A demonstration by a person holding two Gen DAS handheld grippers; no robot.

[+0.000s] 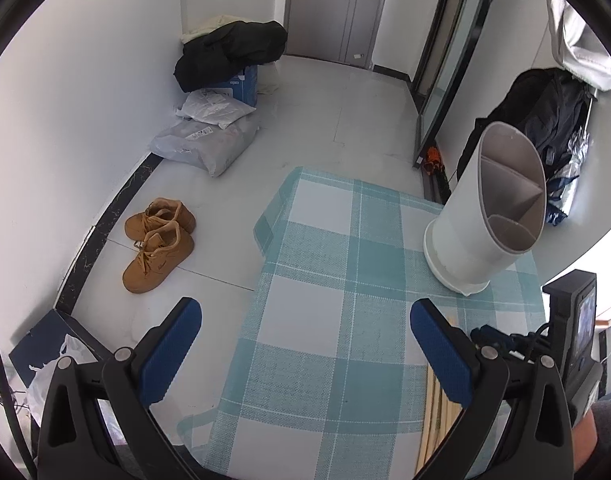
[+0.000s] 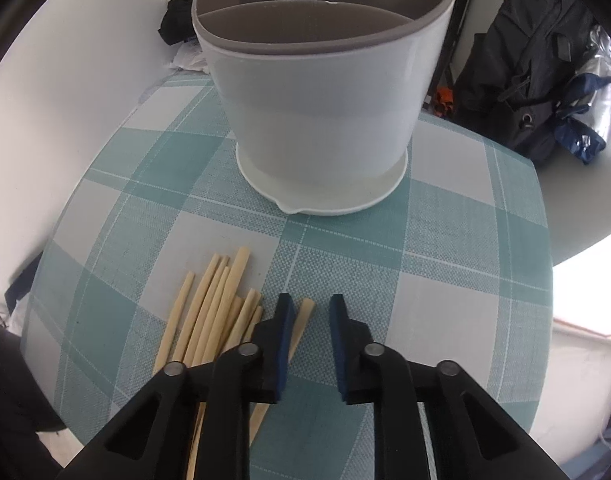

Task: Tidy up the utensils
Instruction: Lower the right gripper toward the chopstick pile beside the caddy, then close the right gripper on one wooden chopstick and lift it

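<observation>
A white utensil holder [image 2: 325, 120] with a grey divided inside stands on the teal checked tablecloth [image 2: 445, 260]; it also shows at the right of the left wrist view [image 1: 485, 216]. Several wooden chopsticks [image 2: 213, 308] lie in a loose bundle in front of it, also partly seen in the left wrist view [image 1: 437, 404]. My right gripper [image 2: 312, 304] hovers just right of the bundle, jaws a narrow gap apart with nothing between them. My left gripper [image 1: 305, 320] is wide open and empty above the table's left part.
The table edge drops to a tiled floor [image 1: 305, 120] on the left, with brown shoes [image 1: 157, 240], plastic bags [image 1: 209, 136] and a box with dark clothes [image 1: 229, 56]. A black backpack [image 2: 537, 60] stands behind the table on the right.
</observation>
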